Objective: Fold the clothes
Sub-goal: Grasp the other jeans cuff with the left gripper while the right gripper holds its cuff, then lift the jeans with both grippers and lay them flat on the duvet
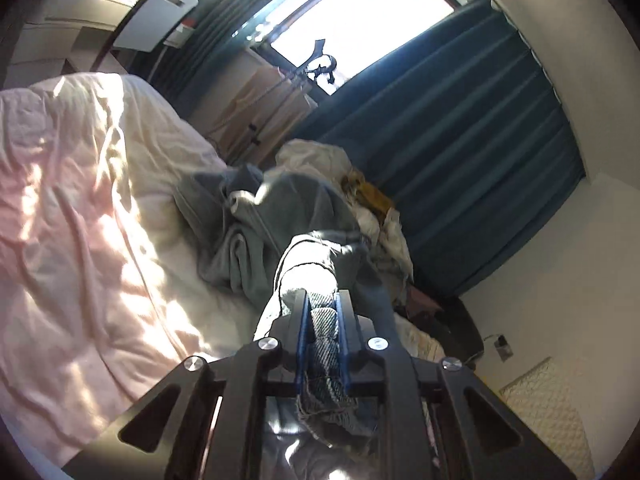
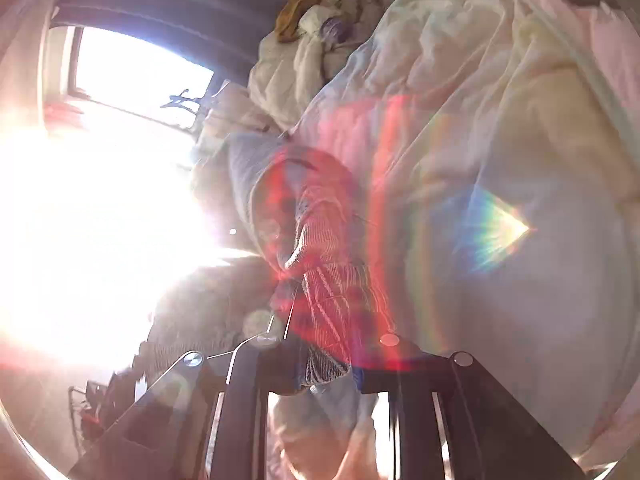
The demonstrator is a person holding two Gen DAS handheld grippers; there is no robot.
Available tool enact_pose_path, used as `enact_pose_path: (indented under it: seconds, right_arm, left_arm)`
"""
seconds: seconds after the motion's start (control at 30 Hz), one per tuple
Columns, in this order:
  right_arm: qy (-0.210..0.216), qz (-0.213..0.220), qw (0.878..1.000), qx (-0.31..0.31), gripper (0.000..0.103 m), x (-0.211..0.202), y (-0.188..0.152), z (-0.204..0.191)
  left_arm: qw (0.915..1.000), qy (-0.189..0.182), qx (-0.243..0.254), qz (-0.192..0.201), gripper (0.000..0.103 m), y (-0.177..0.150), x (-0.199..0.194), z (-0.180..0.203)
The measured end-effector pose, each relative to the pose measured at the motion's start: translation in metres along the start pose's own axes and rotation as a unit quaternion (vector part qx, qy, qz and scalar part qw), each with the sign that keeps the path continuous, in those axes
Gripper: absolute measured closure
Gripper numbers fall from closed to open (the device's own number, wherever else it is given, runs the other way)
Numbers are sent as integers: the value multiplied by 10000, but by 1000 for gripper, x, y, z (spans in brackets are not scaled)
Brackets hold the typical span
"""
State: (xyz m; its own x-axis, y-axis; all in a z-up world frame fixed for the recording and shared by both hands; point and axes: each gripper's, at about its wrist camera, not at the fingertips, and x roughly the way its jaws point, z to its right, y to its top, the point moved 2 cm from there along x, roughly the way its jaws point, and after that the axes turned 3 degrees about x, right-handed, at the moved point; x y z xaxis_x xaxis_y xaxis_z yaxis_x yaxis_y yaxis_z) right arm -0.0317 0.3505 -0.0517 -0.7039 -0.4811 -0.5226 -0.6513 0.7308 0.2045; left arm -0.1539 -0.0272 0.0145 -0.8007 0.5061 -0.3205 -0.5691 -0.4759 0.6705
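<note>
A grey-blue denim garment [image 1: 256, 220] lies crumpled on the bed, and one end of it rises toward the camera. My left gripper [image 1: 322, 304] is shut on that end: a frayed denim hem sits pinched between the blue pads [image 1: 303, 320]. In the right wrist view, strong sun glare washes out the left half. A twill-weave fabric strip of the garment [image 2: 320, 248] runs down into my right gripper [image 2: 326, 364], which is shut on it. The right fingers are mostly lost in flare.
A rumpled pink-white duvet [image 1: 80, 208] covers the bed. Cream clothes [image 1: 316, 156] and a yellow item [image 1: 372, 196] are piled by the blue curtain [image 1: 460, 160]. A bright window [image 1: 360, 12] is behind, and a desk and a white chair back [image 1: 156, 20] at the upper left.
</note>
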Motion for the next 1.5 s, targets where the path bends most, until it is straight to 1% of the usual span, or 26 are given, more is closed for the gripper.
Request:
enact_pose_path:
  seconds: [0.07,0.13,0.23,0.27,0.3,0.33,0.37,0.4,0.43,0.5,0.57,0.63,0.73,0.8,0.87,0.9,0.93,0.97,1.03,1.1,1.17,1.27,1.33,1.37,1.43,1.5]
  right_arm:
    - [366,-310,9988,-66,87,12,-35,-12]
    - [692,-527,9959,-244,87,22,-67,-32]
    - [1167,-783,9882,-607,87,34,-111,-70]
    - [1297,-868,9849,-743,87,38,-126,-84]
    - [1380,-924,9820,-900,87,42,-140,-98]
    - [1374,-897,9798,-1147,87,44,-153,-113]
    - [1376,-885,9768,-1380,87,47,-166,-127]
    - [1407,-931,9731,-1569,87,52,-178,-139]
    - [1438,-976,9690,-1757,87,58,-189,-151]
    - [1497,-1066,9596,-2131,87,70,-211,-175]
    - [1534,-1167,9494,-2481,87,83,-233,-197]
    - [1409,-1365,9445,-2634,87,107,-249,-203]
    - [1241,-1498,9451,-2624,87,129,-257,-195]
    - [1172,-1533,9462,-2599,87,137,-256,-189]
    - [1137,-1541,9475,-2560,87,140,-252,-183]
    - [1130,-1538,9487,-2522,87,140,-250,-180]
    - [1124,-1536,9498,-2484,87,140,-248,-177]
    - [1117,-1534,9507,-2452,87,139,-248,-175]
    - [1096,-1531,9523,-2401,87,136,-244,-168]
    - [1085,-1563,9540,-2318,87,133,-239,-161]
    - [1068,-1596,9555,-2238,87,129,-235,-152]
    - [1017,-1615,9575,-2163,87,119,-229,-138]
    - [990,-1623,9584,-2129,87,113,-226,-127]
    - [972,-1627,9588,-2115,87,111,-225,-122]
    - [958,-1690,9597,-2030,87,108,-225,-112]
    - [996,-1742,9601,-1946,87,107,-231,-110]
  left_arm:
    - [9996,151,137,173,90,27,-20,-3]
    - [9985,309,286,339,90,52,-42,-6]
    - [9952,598,540,564,90,87,-73,-8]
    - [9934,740,602,637,90,105,-84,-15]
    - [9916,860,627,739,91,120,-93,-22]
    - [9896,967,636,854,99,132,-100,-28]
    - [9870,1054,626,1037,103,142,-115,-35]
    - [9838,1130,604,1254,103,153,-133,-42]
    - [9811,1176,573,1425,103,167,-142,-54]
    - [9792,1194,588,1530,103,195,-158,-73]
    - [9808,1253,604,1368,103,209,-161,-97]
    - [9841,1265,545,1121,103,204,-165,-124]
    - [9859,1405,455,784,103,187,-168,-163]
    - [9881,1425,314,481,101,166,-166,-185]
    - [9891,1450,169,185,79,143,-158,-205]
    - [9894,1449,125,35,75,131,-154,-213]
    - [9899,1407,88,-121,65,119,-149,-221]
    - [9909,1320,15,-269,50,107,-145,-227]
    - [9918,1133,-163,-567,42,85,-137,-238]
    - [9896,1118,-371,-825,42,67,-132,-246]
    - [9871,1155,-506,-984,42,52,-131,-255]
    - [9852,1196,-493,-1124,42,30,-127,-263]
    - [9833,1013,-858,-1245,42,16,-129,-271]
    - [9820,843,-1100,-1282,42,11,-128,-275]
    - [9768,439,-1623,-1330,42,3,-123,-282]
    - [9710,201,-1984,-1322,42,-1,-114,-285]
